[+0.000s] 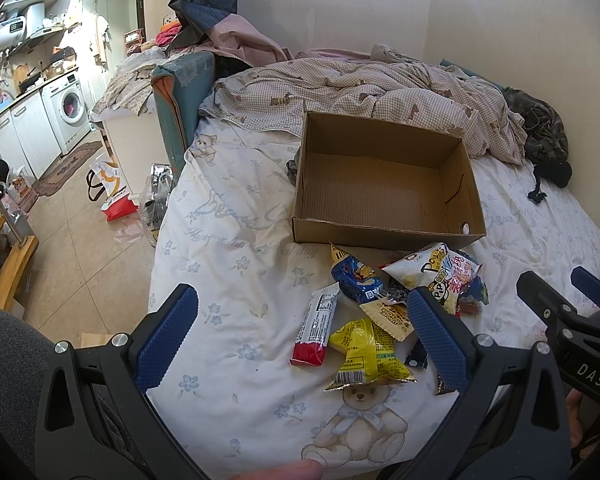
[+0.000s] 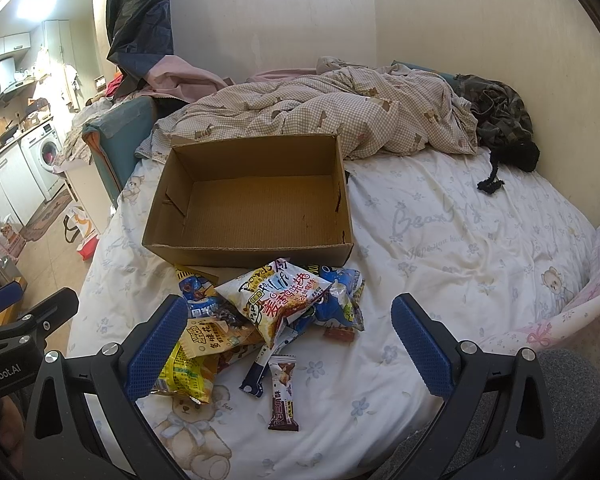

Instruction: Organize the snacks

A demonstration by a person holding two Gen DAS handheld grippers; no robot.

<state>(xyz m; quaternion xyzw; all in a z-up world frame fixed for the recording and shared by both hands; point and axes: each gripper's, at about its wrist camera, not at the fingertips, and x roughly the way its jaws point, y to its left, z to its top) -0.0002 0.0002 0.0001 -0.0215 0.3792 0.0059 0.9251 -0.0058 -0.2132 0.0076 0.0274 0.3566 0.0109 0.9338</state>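
Snack packets, a heap of small crinkly foil and plastic wrappers [image 2: 276,312], lie just ahead of your wide-open, empty right gripper [image 2: 288,344] and left gripper [image 1: 304,340], before the empty brown cardboard box [image 2: 252,204]. They're probably light, slippery, crushable; pinch a sealed edge.

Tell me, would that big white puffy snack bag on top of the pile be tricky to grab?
Probably light for its size: the white puffy bag looks air-filled. Its glossy film may slip or crinkle between the fingers, so a seam edge seems safer. It rests on other packets, so lifting it may shift them.
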